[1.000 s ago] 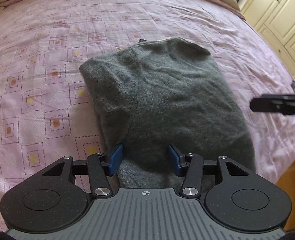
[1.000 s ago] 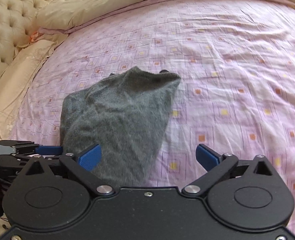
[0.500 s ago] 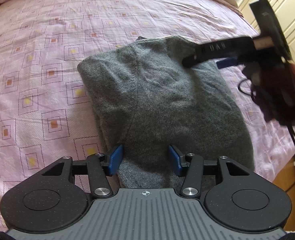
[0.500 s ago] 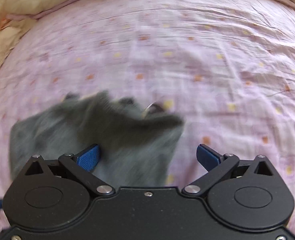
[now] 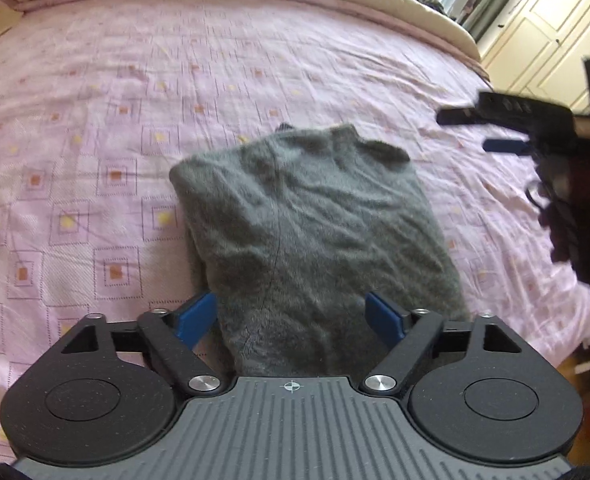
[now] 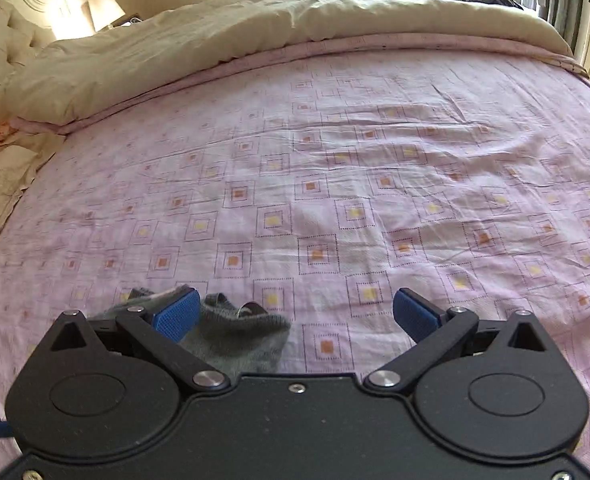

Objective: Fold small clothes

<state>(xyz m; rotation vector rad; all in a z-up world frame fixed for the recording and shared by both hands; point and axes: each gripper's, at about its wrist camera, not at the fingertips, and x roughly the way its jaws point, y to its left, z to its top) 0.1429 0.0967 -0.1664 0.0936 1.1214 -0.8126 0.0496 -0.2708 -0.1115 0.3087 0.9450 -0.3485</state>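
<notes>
One folded grey sweater (image 5: 315,236) is laid on the pink patterned bedsheet (image 5: 95,128), straddled at its near end by the wide-spread left gripper (image 5: 293,314), while the right gripper (image 6: 295,312) is held wide and empty.

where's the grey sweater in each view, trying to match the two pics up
Left wrist: the grey sweater fills the centre, running down between the open left gripper.
Right wrist: only its far end shows at bottom left, beside the open right gripper.
Shared landmark: the pink patterned bedspread underneath.
</notes>
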